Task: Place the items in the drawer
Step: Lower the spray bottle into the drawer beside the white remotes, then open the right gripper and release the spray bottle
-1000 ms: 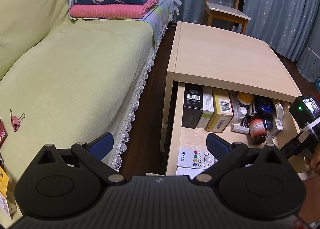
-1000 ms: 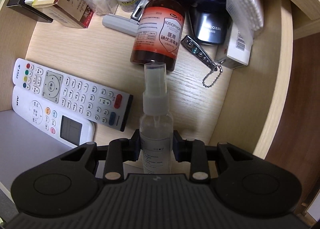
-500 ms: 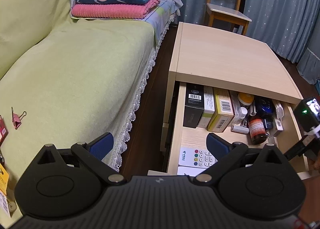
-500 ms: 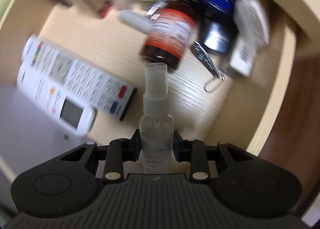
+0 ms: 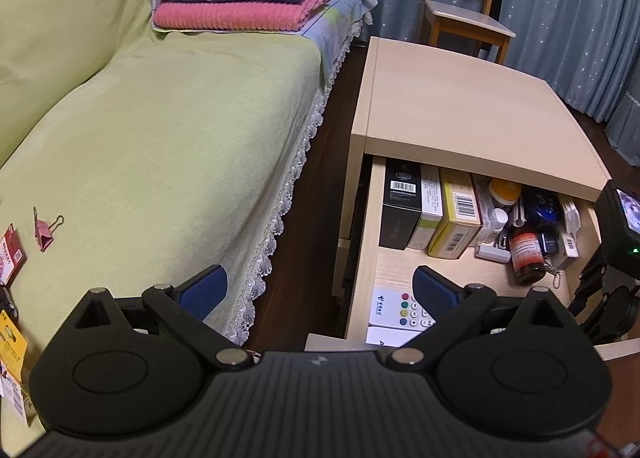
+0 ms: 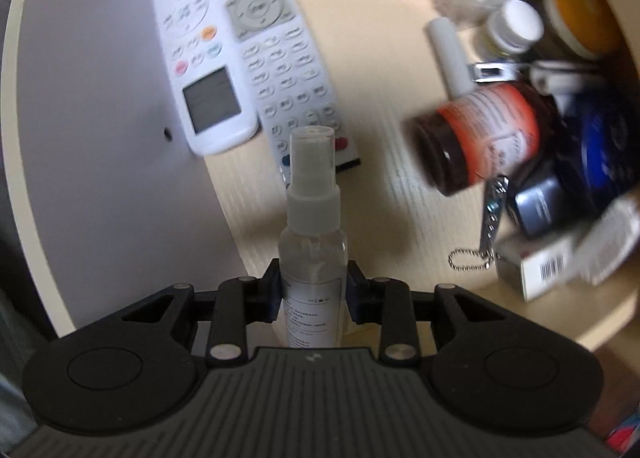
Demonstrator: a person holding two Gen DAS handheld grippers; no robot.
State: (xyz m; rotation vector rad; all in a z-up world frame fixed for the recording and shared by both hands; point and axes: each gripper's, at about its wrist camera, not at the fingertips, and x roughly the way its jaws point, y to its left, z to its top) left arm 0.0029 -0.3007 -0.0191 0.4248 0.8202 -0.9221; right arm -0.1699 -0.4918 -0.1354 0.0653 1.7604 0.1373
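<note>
On the left wrist camera, the left gripper is hanging with its blue fingers spread wide and gripping nothing, looking out over the green sofa cover and the pale wooden table. The drawer under the tabletop is standing pulled out, with boxes lined up along its back and a brown bottle lying near the right end. A pink binder clip is lying on the sofa at far left, and the right gripper is showing at the right edge by the drawer. Over to the right wrist camera: the right gripper is clamping a clear spray bottle by its body, cap pointing forward, above the drawer floor. Two white remotes are lying side by side ahead of it, the brown bottle and nail clippers to the right, all somewhat blurred.
</note>
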